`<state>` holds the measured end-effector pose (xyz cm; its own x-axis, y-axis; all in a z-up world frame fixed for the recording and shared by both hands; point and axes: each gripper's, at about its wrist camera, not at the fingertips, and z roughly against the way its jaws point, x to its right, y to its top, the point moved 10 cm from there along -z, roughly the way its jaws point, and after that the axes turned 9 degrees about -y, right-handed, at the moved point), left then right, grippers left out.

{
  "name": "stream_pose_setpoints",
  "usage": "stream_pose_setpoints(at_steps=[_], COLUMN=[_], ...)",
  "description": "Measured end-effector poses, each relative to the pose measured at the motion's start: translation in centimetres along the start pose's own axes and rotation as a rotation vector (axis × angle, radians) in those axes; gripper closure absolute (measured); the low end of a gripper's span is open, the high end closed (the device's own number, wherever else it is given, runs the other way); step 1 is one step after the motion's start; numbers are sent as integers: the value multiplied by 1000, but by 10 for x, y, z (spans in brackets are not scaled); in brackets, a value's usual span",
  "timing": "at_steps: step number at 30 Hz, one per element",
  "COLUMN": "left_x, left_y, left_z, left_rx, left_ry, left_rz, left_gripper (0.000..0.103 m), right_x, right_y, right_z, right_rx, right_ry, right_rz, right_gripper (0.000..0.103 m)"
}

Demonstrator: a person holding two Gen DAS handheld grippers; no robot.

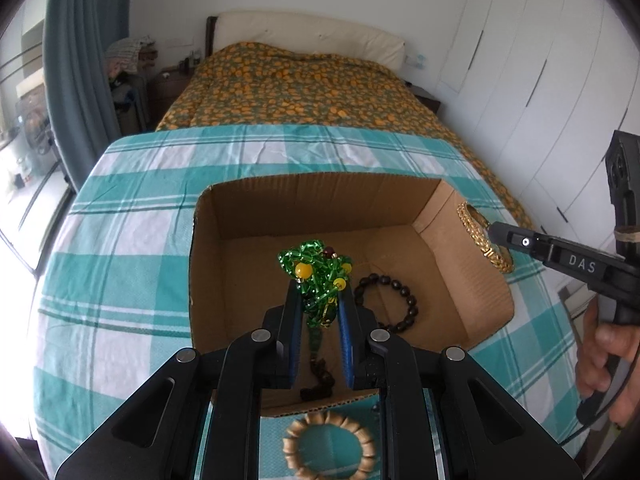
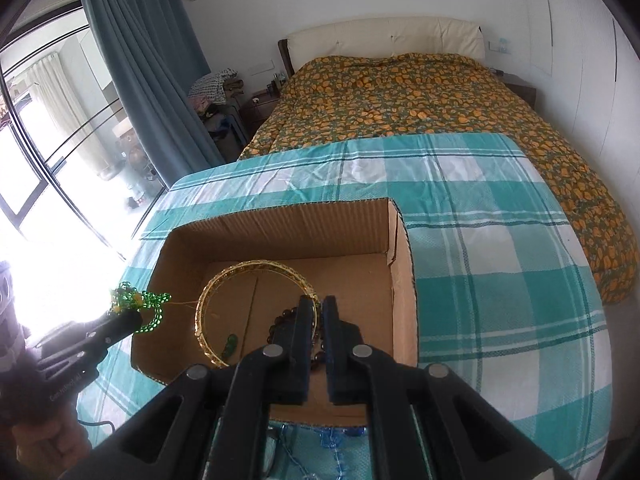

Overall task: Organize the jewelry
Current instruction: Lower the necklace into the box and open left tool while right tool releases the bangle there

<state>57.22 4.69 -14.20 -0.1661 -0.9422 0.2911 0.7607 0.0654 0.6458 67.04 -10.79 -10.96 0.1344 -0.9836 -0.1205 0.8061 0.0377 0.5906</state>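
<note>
My left gripper is shut on a bunched green bead necklace with yellow beads, held above the open cardboard box. One strand hangs down between the fingers. A dark bead bracelet lies on the box floor. My right gripper is shut on a gold bangle, which hangs over the box. The left wrist view shows that gripper and the bangle at the box's right wall. The right wrist view shows the left gripper with the green beads at the box's left edge.
The box stands on a table with a teal checked cloth. A tan wooden bead bracelet and a blue bead necklace lie in front of the box. A bed is behind the table, wardrobes on the right, a curtain and window on the left.
</note>
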Motion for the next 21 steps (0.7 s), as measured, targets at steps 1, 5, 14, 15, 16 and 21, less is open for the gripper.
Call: stream_pose_setpoints(at_steps=[1, 5, 14, 15, 16, 21], left_x=[-3, -13, -27, -29, -30, -24], left_y=[2, 9, 7, 7, 6, -5], left_z=[-8, -30, -52, -50, -44, 0], left_rx=[-10, -43, -84, -78, -62, 41], left_ry=[3, 17, 68, 86, 103, 133], left_rz=[5, 15, 32, 33, 32, 9], left_gripper=[88, 88, 64, 55, 38, 12], right_x=[-2, -12, -30, -30, -28, -20], right_y=[4, 14, 15, 14, 13, 2], right_z=[-10, -42, -76, -75, -70, -31], right_rx=[-9, -34, -77, -76, -67, 21], right_ry=[-8, -38, -18, -13, -4, -11], right_rz=[2, 31, 26, 10, -7, 12], right_gripper=[98, 98, 93, 83, 73, 66])
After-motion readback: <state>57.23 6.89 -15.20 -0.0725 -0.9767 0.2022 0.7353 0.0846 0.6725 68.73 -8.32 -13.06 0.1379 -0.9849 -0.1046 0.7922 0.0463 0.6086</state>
